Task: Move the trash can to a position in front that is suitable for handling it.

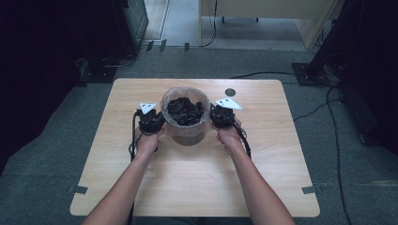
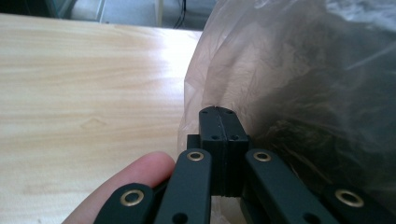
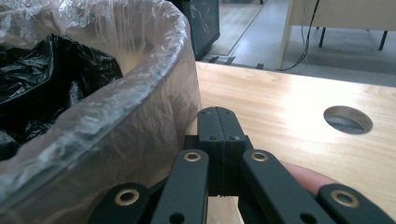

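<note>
Your left gripper (image 1: pixel 151 120) and right gripper (image 1: pixel 221 116) flank the lined bin (image 1: pixel 186 132), jaws fully closed and empty, nosing its clear liner (image 3: pixel 140 107) for purchase.

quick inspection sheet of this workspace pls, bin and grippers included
surface: light wooden table, round hole near far edge
job's things: small bin lined with clear bag, crumpled black plastic inside
clutter: nothing seen
grippers: left gripper and right gripper both shut, flanking the bin at the liner; whether film is pinched is unclear
cables: one trails from each gripper; more on the floor
surroundings: grey carpet, dark equipment both sides, pale furniture behind
</note>
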{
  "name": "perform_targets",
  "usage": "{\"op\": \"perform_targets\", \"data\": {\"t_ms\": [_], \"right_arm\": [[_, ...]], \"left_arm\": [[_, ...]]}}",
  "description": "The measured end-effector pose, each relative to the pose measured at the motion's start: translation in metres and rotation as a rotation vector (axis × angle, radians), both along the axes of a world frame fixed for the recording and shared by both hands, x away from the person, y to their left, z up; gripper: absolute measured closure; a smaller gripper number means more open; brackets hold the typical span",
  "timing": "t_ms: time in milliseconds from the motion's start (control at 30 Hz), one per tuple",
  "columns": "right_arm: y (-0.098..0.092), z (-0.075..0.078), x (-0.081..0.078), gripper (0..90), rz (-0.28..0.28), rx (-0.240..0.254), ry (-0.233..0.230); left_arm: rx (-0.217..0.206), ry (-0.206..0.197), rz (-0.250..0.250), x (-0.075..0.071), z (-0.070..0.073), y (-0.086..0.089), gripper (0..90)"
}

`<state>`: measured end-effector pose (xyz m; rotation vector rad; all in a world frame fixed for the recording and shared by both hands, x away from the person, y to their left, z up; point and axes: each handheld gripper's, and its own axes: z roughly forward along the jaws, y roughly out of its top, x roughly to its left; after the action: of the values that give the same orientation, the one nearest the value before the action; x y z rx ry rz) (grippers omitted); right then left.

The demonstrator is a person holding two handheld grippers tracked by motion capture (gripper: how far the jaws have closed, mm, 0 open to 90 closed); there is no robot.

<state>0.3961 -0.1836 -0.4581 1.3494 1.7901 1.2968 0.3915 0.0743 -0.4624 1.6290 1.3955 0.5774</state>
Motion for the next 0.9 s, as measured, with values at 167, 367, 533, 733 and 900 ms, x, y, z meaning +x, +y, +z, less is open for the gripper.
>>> {"op": "perform_targets", "data": {"t_ms": [167, 367, 533, 733, 900], "right_arm": [[-0.006, 0.001, -0.011, 90.0, 0.001, -0.026, 0.002], [-0.013, -0.001, -0.023, 90.0, 0.001, -0.035, 0.008], [-0.017, -0.002, -0.035, 90.0, -0.002, -0.061, -0.004], [-0.023, -0.001, -0.052, 90.0, 0.006, -0.092, -0.007], [-0.027, -0.001, -0.063, 90.0, 0.009, -0.098, -0.009]], "left_arm": [[0.008, 0.009, -0.013, -0.008, 0.001, -0.007, 90.0], [0.017, 0.005, -0.022, -0.02, 0.001, -0.013, 90.0], [0.031, 0.007, -0.046, -0.03, 0.001, -0.017, 90.0], [0.051, 0.008, -0.074, -0.043, 0.002, -0.023, 90.0], [0.059, 0.0, -0.083, -0.055, 0.001, -0.026, 90.0]]}}
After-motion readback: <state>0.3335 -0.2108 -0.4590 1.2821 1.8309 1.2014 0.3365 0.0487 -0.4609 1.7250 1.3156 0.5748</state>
